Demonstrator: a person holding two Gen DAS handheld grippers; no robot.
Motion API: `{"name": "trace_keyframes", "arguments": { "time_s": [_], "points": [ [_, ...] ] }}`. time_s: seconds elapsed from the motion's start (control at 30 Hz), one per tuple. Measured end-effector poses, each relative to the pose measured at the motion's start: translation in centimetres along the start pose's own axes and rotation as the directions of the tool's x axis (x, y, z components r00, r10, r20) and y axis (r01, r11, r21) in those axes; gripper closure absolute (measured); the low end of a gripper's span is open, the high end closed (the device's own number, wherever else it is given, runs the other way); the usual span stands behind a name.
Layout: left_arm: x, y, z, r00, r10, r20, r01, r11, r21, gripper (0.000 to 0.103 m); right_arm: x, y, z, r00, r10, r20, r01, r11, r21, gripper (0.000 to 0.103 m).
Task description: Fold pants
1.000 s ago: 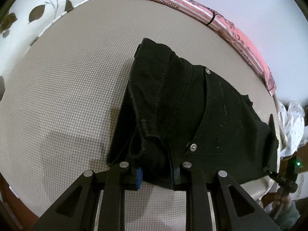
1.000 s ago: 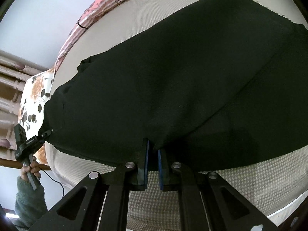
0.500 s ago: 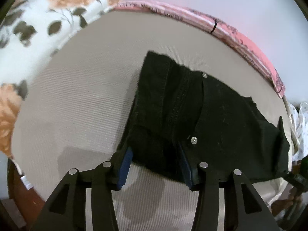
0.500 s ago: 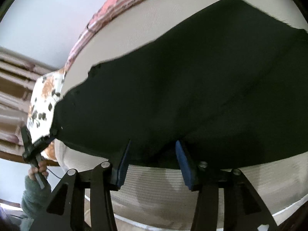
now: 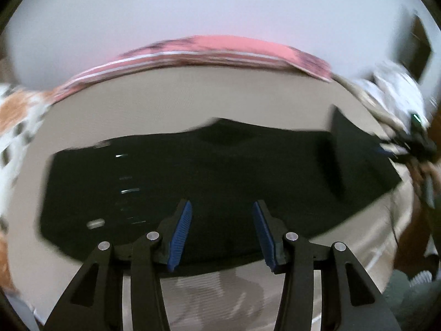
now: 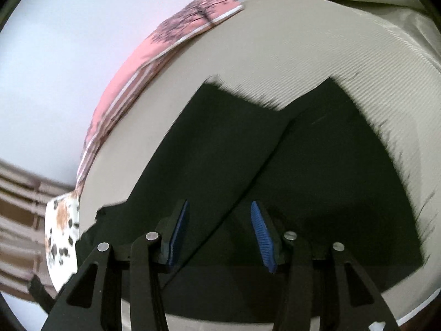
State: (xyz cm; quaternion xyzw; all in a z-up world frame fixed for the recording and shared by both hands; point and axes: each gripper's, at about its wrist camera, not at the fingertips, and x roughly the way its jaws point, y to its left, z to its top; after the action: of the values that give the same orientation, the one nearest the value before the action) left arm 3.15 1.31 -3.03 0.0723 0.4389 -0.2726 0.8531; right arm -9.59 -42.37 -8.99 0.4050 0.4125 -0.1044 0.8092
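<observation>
Lying flat on the beige textured bed surface (image 5: pixel 193 102), the black pants (image 5: pixel 220 171) spread from about 9 o'clock to 3 o'clock in the left wrist view; the frame is motion-blurred. Small bright rivets or buttons show on the fabric toward 9 o'clock. Left claw (image 5: pixel 222 233): blue pads stand apart, nothing between them, pants below and beyond the tips. No contact with the cloth can be made out.

Right wrist view: the same pants (image 6: pixel 317 179) fill the centre and the 3 to 5 o'clock area, with one layer folded over another, its edge running diagonally from about 1 o'clock down to 7 o'clock. Right claw (image 6: pixel 219 234): pads apart, empty; the fold edge passes beneath the gap. Whether the tips touch the fabric cannot be told.

Pink striped printed cloth (image 5: pixel 220 49) lies along the far bed edge at 12 o'clock in the left view, at 10 to 11 o'clock in the right view. Floral white-and-orange fabric (image 6: pixel 62 231) sits at 8 o'clock in the right view. The right claw appears blurred at 3 o'clock in the left view, by the pants' end.
</observation>
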Motion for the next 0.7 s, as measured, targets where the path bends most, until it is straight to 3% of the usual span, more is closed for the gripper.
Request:
{"name": "trace_keyframes", "arguments": {
  "time_s": [0.1, 0.4, 0.7],
  "points": [
    [2.1, -3.9, 1.1, 0.996, -0.077, -0.04, 0.079, 0.995, 0.059, 0.055, 0.1, -1.6, 1.4, 1.0, 0.0, 0.014, 0.0, 1.0, 0.023, 0.063],
    [5.9, -14.1, 0.9, 0.97, -0.171, -0.171, 0.21, 0.946, 0.248, 0.055, 0.1, -3.8, 3.5, 1.0, 0.014, 0.023, -0.015, 0.999, 0.028, 0.063],
    [9.3, -18.1, -0.6, 0.963, -0.106, -0.247, 0.188, 0.922, 0.339, 0.055, 1.1, -5.5, 4.8, 0.998, 0.054, 0.03, -0.055, 0.997, 0.046, 0.067]
  ]
}}
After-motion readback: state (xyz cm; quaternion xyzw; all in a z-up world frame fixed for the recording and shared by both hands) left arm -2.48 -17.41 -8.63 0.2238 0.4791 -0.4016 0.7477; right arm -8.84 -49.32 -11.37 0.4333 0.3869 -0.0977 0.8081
